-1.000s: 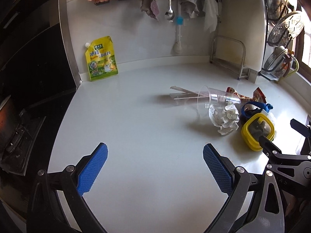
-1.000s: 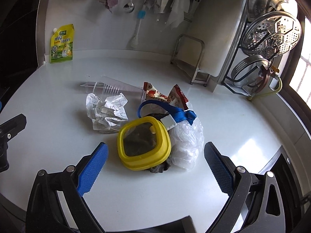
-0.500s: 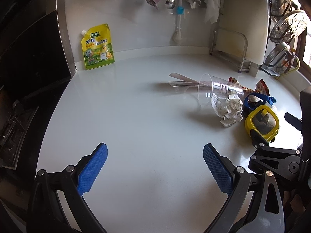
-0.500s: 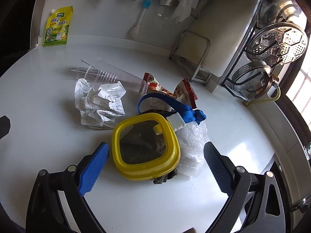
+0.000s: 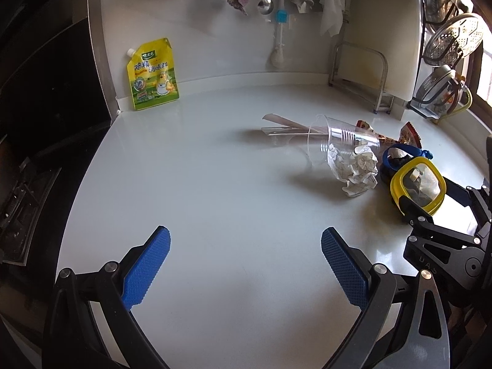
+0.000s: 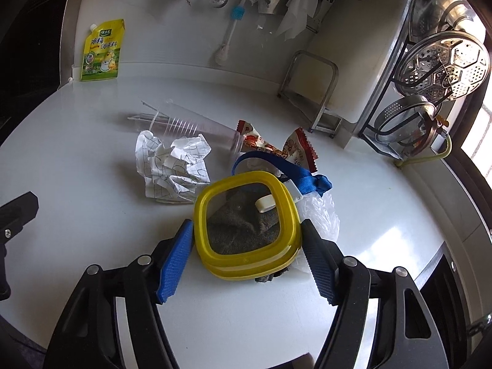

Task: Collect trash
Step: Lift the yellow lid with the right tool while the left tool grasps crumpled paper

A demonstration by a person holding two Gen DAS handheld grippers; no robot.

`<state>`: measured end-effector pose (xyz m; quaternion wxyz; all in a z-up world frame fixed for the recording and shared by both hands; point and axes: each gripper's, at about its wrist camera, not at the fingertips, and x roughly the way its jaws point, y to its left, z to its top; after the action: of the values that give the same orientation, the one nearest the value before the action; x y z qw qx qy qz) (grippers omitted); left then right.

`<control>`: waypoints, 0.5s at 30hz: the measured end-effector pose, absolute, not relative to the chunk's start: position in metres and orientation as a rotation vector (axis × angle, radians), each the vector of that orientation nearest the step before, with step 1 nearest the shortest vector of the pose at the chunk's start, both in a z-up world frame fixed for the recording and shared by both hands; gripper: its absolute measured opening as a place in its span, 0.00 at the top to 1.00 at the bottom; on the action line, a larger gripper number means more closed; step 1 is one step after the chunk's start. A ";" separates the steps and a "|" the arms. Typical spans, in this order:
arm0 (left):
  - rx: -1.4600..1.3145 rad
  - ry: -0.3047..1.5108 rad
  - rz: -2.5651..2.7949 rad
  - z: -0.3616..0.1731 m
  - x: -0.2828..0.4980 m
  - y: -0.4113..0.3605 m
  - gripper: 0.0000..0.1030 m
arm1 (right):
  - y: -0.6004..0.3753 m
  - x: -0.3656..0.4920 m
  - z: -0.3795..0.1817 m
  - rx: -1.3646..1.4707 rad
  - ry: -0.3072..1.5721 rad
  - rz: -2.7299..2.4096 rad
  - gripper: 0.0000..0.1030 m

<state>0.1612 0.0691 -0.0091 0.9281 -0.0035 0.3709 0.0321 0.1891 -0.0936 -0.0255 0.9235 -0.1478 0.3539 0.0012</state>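
While its jaws have just been closing, the right tool (image 6: 246,246) brackets the yellow box (image 6: 246,230), both pads at its sides. That box sits on the white surface (image 6: 92,215), touching a clear bag (image 6: 319,212) and a blue strap (image 6: 276,166). Crumpled paper (image 6: 175,166), a tipped cup (image 6: 190,129) and a red wrapper (image 6: 295,147) lie just behind. Well apart, the left tool (image 5: 246,264) hangs wide, holding nothing.
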 end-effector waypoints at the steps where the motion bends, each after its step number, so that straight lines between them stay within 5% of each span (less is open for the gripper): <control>1: -0.011 0.760 0.062 -0.008 0.161 0.068 0.06 | -0.097 0.187 -0.022 -0.285 0.722 0.008 0.34; 15: -0.047 0.752 0.012 -0.010 0.184 0.030 0.06 | -0.176 0.156 0.008 -0.065 0.650 -0.033 0.34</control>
<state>0.1837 0.0296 -0.0103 0.9299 -0.0231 0.3671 0.0061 0.1564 -0.1757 0.0077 0.9470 -0.0321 0.3192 -0.0160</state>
